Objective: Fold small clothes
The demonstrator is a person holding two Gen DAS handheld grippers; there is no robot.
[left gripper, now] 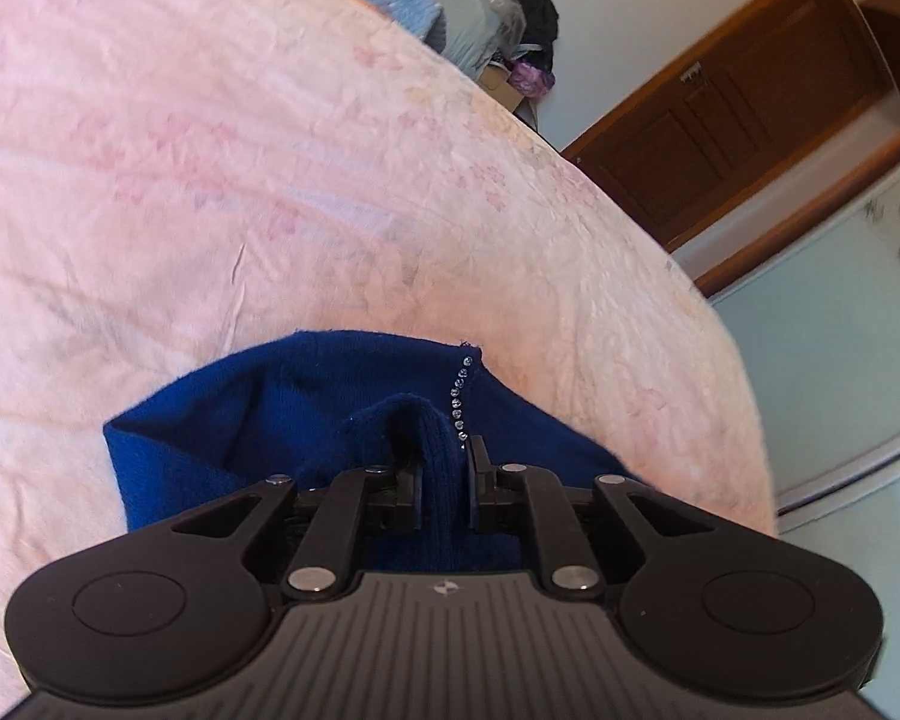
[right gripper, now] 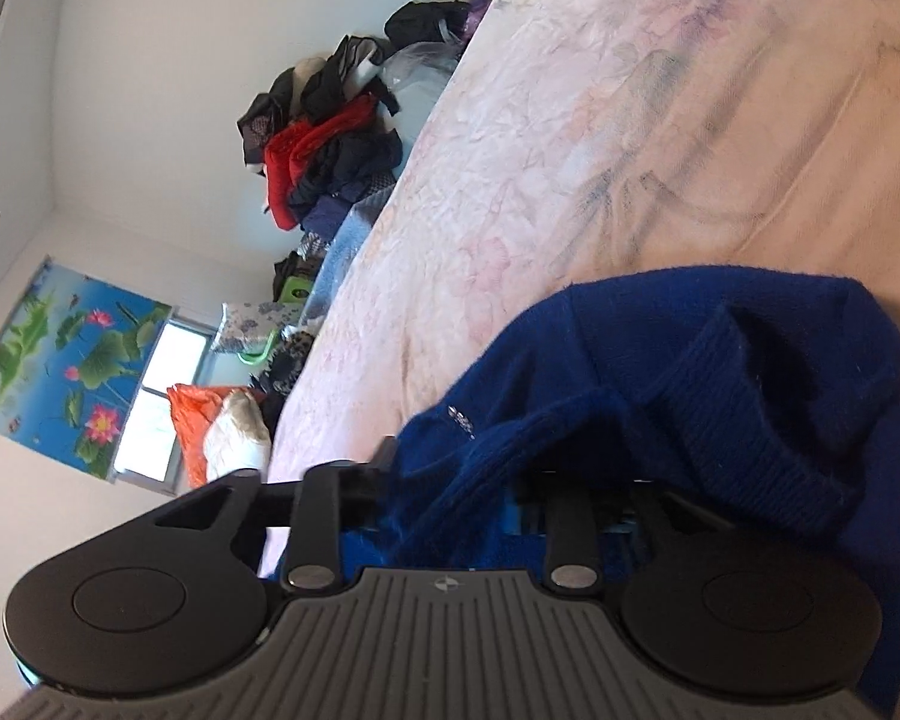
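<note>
- Left gripper [left gripper: 444, 480]: clenched on a ribbed fold of the blue knit [left gripper: 306, 414]. Both fingers press the cloth from either side.
- Knit in the left view: bunched on the pink bedsheet [left gripper: 240, 180] at 6 o'clock, just ahead of the fingers. A row of rhinestones [left gripper: 459, 396] runs along one edge, at 12 o'clock from the fingertips.
- Right gripper [right gripper: 510, 480]: the knit [right gripper: 720, 372] drapes over the fingers and hides the tips, so I cannot tell whether it grips or is released. Only the left finger [right gripper: 384, 456] shows.
- Knit in the right view: heaped at 4 o'clock, a ribbed cuff [right gripper: 744, 414] uppermost, over the sheet [right gripper: 570, 150].
- Surroundings, left view: wooden door [left gripper: 738, 102] at 2 o'clock; clutter pile [left gripper: 510, 18] at 12 o'clock past the bed edge.
- Surroundings, right view: heap of dark and red clothes [right gripper: 324, 144] at 11 o'clock beside the bed; lotus poster [right gripper: 60, 360] at 9 o'clock, window [right gripper: 156, 402] just beside it; orange bag [right gripper: 192, 426] below.
</note>
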